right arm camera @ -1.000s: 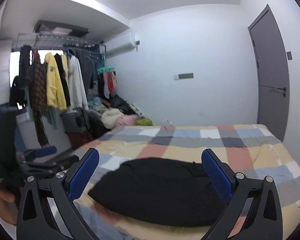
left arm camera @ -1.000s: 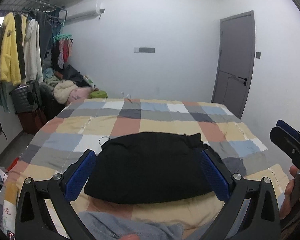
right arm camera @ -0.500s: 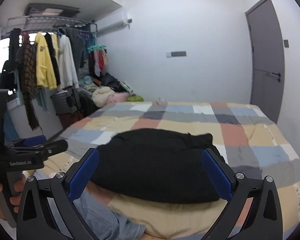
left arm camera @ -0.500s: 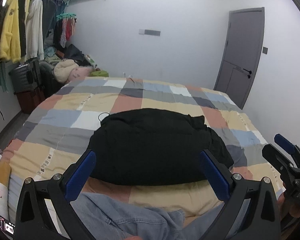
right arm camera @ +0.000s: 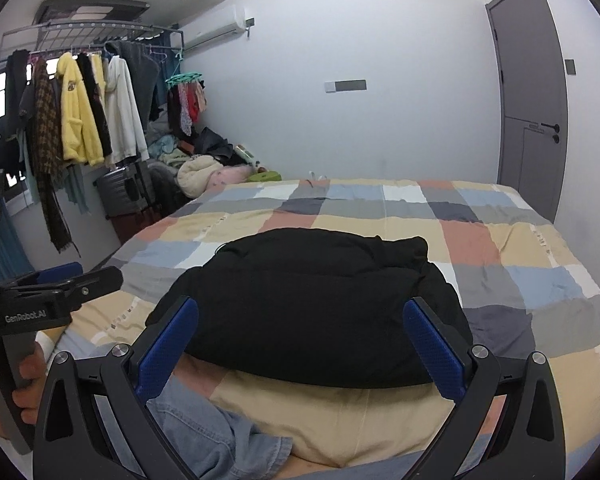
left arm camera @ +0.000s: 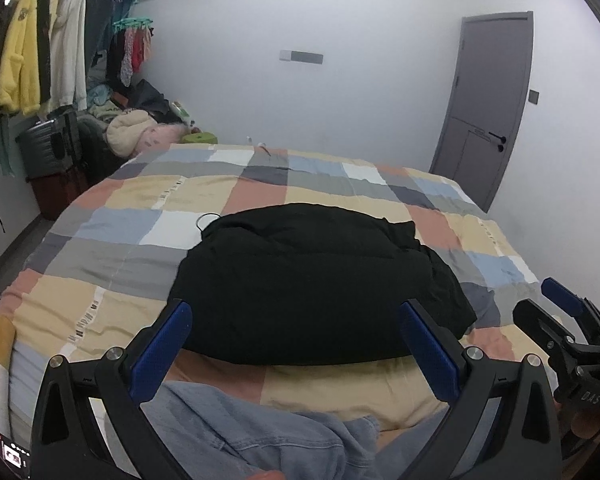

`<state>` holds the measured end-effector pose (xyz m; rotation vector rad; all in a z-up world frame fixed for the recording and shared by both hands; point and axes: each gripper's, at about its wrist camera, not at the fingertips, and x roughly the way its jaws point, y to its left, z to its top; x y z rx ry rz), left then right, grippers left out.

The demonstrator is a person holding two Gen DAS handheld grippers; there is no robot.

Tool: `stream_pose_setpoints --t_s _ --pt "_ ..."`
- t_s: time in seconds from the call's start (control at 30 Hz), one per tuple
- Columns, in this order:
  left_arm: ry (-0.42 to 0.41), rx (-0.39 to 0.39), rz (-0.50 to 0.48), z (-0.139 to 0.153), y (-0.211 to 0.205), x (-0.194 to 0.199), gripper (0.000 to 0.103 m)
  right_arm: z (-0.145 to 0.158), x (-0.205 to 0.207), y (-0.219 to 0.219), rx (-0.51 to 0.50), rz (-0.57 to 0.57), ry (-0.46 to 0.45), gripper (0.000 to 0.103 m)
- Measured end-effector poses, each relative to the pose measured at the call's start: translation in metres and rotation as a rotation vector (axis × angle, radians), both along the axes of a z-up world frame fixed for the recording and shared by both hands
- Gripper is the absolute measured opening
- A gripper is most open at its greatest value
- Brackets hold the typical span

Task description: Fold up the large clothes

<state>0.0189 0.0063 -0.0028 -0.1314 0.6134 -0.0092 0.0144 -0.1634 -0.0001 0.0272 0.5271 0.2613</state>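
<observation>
The black garment (left arm camera: 320, 288) lies in a compact, puffy bundle on the bed (left arm camera: 140, 208), straight ahead of both hand-held grippers and just beyond their tips. The left hand-held gripper (left arm camera: 296, 344) has its fingers spread wide with nothing between them; the right hand-held gripper (right arm camera: 300, 344) is likewise spread and bare. Both hang above the near edge of the bed, clear of the cloth.

The bundle would fit either a finished fold or a heap waiting to be spread; its right side bulges with loose folds (left arm camera: 440, 280), so I cannot tell which.

Risks, as I judge them: the fabric looks thick and springy, so a shallow pinch may catch only the top layer and peel it off, undoing the shape. The jeans (left arm camera: 240, 432) lie below the left fingers and could get snagged on a low approach. A thin cord loop (left arm camera: 208, 219) at the far left corner could also catch.
</observation>
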Motion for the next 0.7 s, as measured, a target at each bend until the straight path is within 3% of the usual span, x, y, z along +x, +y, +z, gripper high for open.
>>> stream_pose_setpoints --t_s 0.7 --pt "0.001 0.032 -0.038 -0.005 -0.02 0.001 0.103 0.001 -0.001 -0.008 -0.006 -0.01 0.0 0.103"
